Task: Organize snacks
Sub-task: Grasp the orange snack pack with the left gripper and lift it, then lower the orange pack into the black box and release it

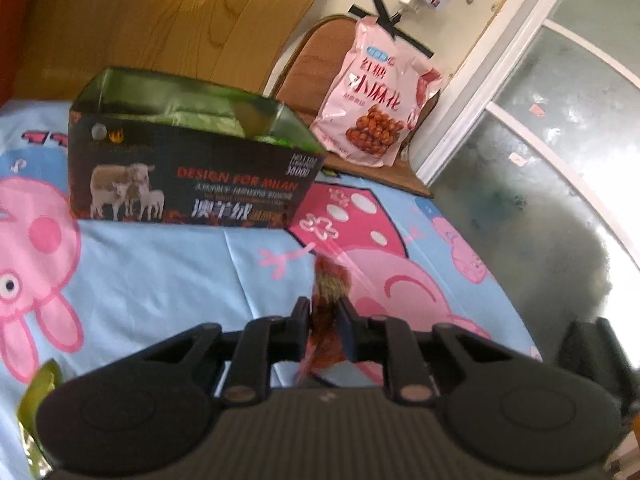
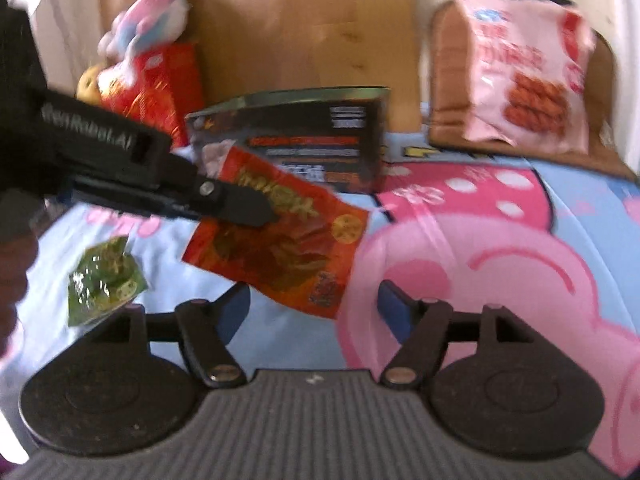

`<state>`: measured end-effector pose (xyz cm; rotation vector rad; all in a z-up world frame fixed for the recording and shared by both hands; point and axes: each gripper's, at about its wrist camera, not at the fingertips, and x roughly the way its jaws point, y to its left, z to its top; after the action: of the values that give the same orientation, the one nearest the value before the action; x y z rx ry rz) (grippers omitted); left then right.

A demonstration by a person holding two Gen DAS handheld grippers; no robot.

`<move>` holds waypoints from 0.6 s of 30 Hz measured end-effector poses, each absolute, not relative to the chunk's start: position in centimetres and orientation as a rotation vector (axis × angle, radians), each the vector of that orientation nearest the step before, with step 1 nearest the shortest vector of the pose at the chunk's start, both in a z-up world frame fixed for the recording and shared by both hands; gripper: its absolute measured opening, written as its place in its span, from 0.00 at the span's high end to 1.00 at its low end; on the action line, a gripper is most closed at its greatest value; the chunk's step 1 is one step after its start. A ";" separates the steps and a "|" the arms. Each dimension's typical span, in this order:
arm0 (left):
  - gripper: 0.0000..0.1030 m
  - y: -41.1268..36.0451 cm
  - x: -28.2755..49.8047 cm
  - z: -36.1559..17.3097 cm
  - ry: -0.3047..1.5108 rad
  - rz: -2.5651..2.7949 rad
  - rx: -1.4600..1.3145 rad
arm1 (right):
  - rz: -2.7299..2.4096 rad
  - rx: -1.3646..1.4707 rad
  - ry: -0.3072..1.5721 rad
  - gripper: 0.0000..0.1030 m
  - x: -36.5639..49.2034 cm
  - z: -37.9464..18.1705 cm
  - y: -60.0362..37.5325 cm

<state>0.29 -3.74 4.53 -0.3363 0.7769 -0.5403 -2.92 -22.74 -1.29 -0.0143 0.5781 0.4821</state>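
My left gripper (image 1: pixel 325 309) is shut on a red snack packet (image 1: pixel 327 312), seen edge-on between its fingers. In the right wrist view the same left gripper (image 2: pixel 264 210) holds that red packet (image 2: pixel 280 240) above the bed, in front of the open black box (image 2: pixel 304 140). The box (image 1: pixel 188 176) stands on the cartoon sheet ahead and left of my left gripper, with green packets inside. My right gripper (image 2: pixel 314 308) is open and empty, just below the hanging packet. A green snack packet (image 2: pixel 104 280) lies on the sheet at left; it also shows in the left wrist view (image 1: pixel 38 404).
A large pink snack bag (image 1: pixel 376 92) leans on a brown chair (image 1: pixel 304 60) behind the bed; it also shows in the right wrist view (image 2: pixel 528 68). A red bag (image 2: pixel 156 84) and a plush toy (image 2: pixel 148 16) sit against the wooden headboard (image 2: pixel 304 24). A glass door (image 1: pixel 560 120) is at right.
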 end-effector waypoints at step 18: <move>0.71 2.2 7.5 11.6 0.533 -0.407 -0.364 | 0.436 -0.057 0.336 0.78 3.8 5.8 -18.1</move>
<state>7.49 2.23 11.64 -0.3641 0.5326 -0.4066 3.76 -18.09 5.77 -0.0570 0.3357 0.4364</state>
